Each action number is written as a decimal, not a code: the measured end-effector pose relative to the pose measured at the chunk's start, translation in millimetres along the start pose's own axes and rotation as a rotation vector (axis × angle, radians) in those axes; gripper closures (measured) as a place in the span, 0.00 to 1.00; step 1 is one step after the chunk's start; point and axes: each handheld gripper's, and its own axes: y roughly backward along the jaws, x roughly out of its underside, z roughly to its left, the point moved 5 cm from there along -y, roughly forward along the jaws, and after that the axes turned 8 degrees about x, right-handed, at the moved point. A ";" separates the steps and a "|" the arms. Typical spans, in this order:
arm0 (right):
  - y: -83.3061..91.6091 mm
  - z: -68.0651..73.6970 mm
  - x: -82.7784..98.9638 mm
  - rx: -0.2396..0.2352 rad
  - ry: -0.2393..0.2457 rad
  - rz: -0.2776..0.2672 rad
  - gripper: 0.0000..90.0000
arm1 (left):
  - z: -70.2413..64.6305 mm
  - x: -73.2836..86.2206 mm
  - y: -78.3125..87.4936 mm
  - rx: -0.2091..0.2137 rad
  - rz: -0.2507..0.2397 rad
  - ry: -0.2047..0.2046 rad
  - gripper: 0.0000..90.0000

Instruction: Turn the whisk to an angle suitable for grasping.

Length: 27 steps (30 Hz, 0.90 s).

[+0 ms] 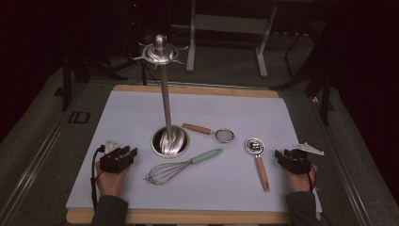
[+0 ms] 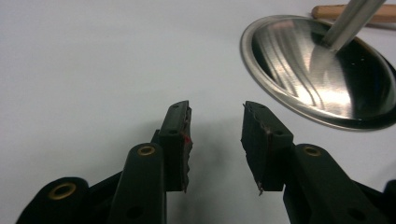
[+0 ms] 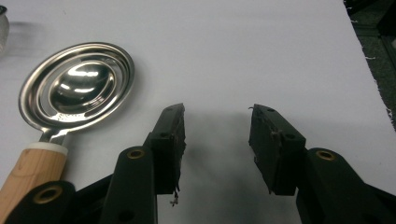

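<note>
Right then, the right hand-held gripper (image 1: 294,159) sat near the right edge of the surface (image 1: 131,113), with its two black jaws spread apart and nothing between them. Just beside it, on the side toward the middle of the surface, lay the metal spoon with a wooden handle (image 1: 258,162). Its round shiny bowl (image 3: 77,88) pointed toward the far edge and its handle ran back toward the near edge, so its long line went almost the same way as the jaws. That looked like the closest thing for this hand to pick up.

The left hand-held gripper (image 1: 120,157) sat near the left edge, and its jaws were spread apart and empty too. The round shiny base (image 2: 322,74) of the tall hanging stand (image 1: 164,101) was just beside it, toward the middle. A whisk (image 1: 181,167) with a green handle lay slanted between the two hands, with its wire end nearer the left one. A small strainer (image 1: 211,132) lay farther back, past the stand.
</note>
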 end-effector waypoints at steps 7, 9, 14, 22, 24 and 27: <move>1.3 0.9 -0.2 0.005 0.009 -0.011 0.62 | -4.7 0.9 0.8 0.000 -0.010 -0.049 0.71; 2.9 0.7 -0.7 0.006 0.008 -0.024 0.63 | -4.5 1.0 1.1 0.000 -0.015 -0.044 0.71; 5.8 3.0 -2.7 -0.038 -0.016 -0.038 0.67 | -4.2 1.0 1.7 0.002 -0.021 -0.044 0.75; 19.9 19.5 -15.6 -0.136 -0.012 -0.083 0.71 | -3.5 1.1 1.3 0.009 -0.020 -0.037 0.79; 22.7 26.9 -18.4 -0.173 -0.008 -0.088 0.74 | -3.2 1.3 1.3 0.012 -0.019 -0.033 0.79; 27.4 42.0 -22.3 -0.213 0.017 -0.091 0.78 | -3.6 1.3 2.0 0.016 -0.026 -0.039 0.80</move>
